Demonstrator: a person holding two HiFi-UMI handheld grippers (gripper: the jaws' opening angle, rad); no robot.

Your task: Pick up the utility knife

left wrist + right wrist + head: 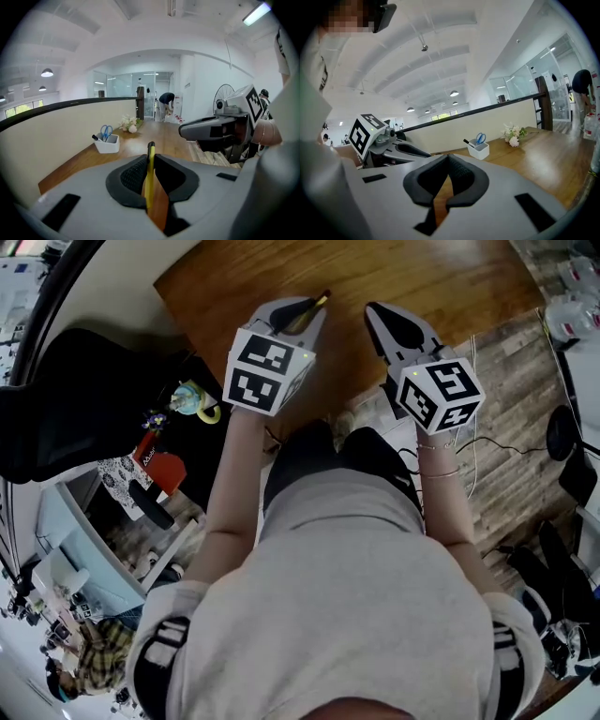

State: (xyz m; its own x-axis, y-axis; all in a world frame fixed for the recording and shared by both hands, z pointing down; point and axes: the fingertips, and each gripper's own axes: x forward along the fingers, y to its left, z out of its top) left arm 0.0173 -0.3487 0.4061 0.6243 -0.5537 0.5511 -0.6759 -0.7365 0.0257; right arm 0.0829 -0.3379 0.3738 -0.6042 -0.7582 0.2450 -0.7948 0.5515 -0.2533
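left gripper view: white holder (108, 146) holds blue scissors (106, 131); left gripper (149, 159) clamps utility knife (149, 180); right gripper (447, 158) closed.

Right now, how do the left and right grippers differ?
The left gripper clamps a yellow knife; the right gripper holds nothing. The left gripper's jaws stand slightly apart on the knife; the right gripper's jaws meet at the tips. Both are grey and point across the wooden table.
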